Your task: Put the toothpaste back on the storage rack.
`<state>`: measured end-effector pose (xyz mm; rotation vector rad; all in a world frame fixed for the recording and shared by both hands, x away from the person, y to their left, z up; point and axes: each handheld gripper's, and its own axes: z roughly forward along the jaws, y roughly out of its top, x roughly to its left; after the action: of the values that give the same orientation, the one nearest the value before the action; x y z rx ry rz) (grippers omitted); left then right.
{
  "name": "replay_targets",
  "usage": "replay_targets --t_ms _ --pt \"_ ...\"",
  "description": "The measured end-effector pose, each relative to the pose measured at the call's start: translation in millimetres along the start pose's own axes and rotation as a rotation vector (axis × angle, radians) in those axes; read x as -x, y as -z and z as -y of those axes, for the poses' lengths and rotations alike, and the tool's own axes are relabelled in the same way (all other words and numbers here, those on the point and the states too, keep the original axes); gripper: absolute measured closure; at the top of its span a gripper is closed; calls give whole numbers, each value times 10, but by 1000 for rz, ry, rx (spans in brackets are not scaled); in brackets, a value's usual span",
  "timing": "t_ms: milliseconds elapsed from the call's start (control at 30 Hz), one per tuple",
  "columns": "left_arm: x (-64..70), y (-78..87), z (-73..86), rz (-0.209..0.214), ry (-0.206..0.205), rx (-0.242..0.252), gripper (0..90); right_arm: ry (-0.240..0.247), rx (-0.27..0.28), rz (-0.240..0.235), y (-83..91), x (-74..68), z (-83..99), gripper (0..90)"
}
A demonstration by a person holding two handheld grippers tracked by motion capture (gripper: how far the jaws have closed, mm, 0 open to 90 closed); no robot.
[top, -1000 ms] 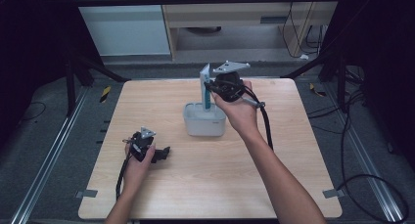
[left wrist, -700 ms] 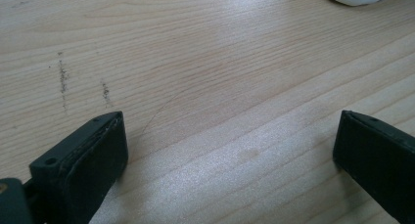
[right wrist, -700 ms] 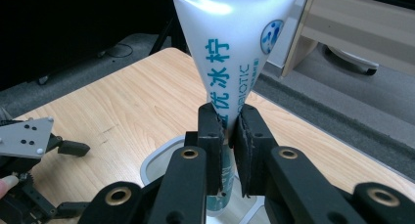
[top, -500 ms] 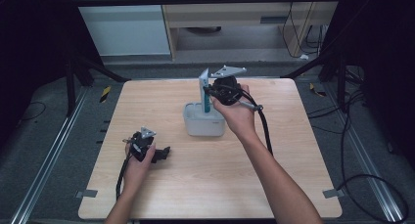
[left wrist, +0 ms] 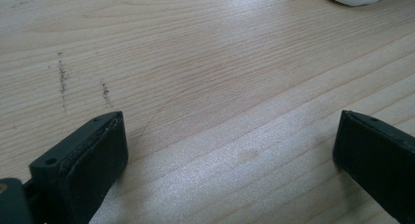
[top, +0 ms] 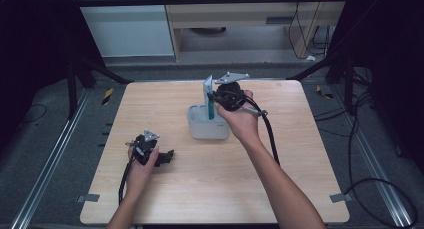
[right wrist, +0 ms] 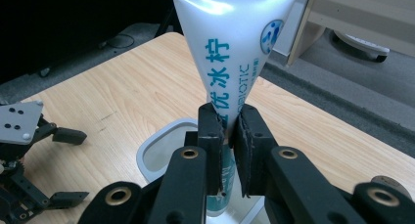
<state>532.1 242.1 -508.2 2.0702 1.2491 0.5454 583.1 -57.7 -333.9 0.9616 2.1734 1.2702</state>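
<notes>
Right gripper view: right gripper (right wrist: 227,123) clamped on toothpaste tube (right wrist: 235,43), tube upright, lower end inside white container (right wrist: 156,155) directly beneath gripper. Left gripper view: left gripper (left wrist: 230,150) spread wide, holding nothing, resting low over bare desk (left wrist: 205,62), container well ahead of it.

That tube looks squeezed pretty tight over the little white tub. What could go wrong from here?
The right gripper pinches the toothpaste tube across its soft body, so it might slip or bulge. The tube stands in the white container, which looks light; a sideways pull might tip it. The left gripper rests open on the table, not steadying it.
</notes>
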Motion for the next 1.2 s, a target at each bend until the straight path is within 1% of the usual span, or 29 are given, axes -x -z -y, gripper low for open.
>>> replay_targets --t_ms 100,233,433,733,1200 --pt "0 0 0 0 0 0 0 -5 -3 -2 -19 -4 21 820" --pt "0 0 0 0 0 0 0 -15 -21 -6 -70 -1 87 820" --pt "0 0 0 0 0 0 0 -17 -34 -8 -118 3 148 820" --pt "0 0 0 0 0 0 0 -18 -41 -11 -166 -12 165 820" --pt "-1 0 0 -1 -2 0 0 -21 -63 -17 -251 -29 249 820"
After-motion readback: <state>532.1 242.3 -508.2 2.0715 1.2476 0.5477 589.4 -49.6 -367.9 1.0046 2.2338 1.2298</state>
